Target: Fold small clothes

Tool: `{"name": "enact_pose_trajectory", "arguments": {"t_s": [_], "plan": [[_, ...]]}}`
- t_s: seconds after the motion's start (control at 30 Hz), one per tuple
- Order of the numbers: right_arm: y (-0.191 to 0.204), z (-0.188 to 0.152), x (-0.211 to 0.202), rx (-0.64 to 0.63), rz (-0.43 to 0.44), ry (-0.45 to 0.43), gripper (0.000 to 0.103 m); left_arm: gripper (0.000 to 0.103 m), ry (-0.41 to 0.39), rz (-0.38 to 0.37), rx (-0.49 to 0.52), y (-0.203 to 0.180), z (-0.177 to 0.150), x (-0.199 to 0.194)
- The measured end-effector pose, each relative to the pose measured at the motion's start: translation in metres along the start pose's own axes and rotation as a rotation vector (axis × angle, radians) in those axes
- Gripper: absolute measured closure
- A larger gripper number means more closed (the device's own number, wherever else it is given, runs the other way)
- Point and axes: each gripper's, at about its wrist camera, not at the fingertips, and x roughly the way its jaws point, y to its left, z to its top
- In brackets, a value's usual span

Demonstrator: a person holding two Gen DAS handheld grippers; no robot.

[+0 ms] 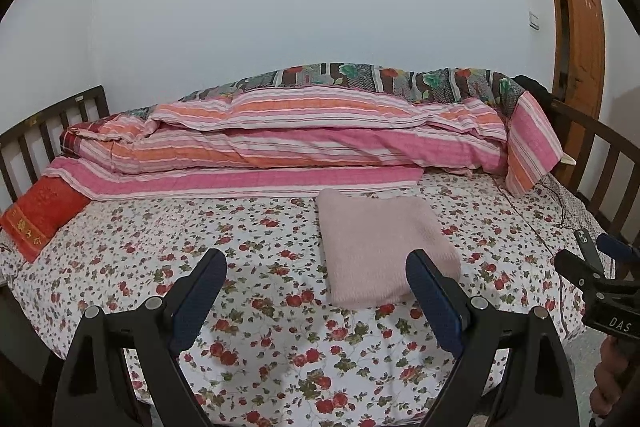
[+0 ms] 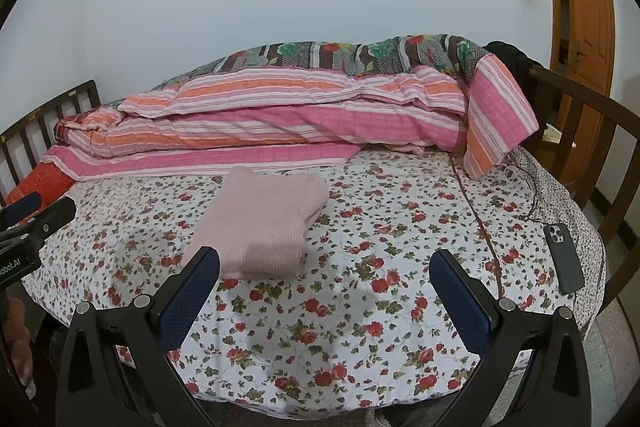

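Blue pads line your two grippers: your left gripper (image 1: 316,267) and your right gripper (image 2: 326,269) both stand wide, with nothing between the jaws, hovering over the bed's near edge. One folded pink garment (image 1: 384,247) lies on the floral sheet (image 1: 256,227), toward the middle of the bed, its long axis running from the near edge toward the far side. One phone (image 2: 562,259) lies by the bed's right edge. Two quilts are heaped along the far side: one striped quilt (image 1: 304,135) and one dark floral quilt (image 1: 384,77) behind it. One red pillow (image 1: 44,211) sits at the far left corner.
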Motion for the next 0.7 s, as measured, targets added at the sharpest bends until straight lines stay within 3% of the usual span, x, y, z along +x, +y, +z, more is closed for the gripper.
{"name": "enact_pose_trajectory", "arguments": {"t_s": [0.7], "plan": [[-0.007,0.011,-0.006,0.0,-0.001,-0.002,0.0,0.012,0.017,-0.025,0.017,0.003,0.007,0.005]]}}
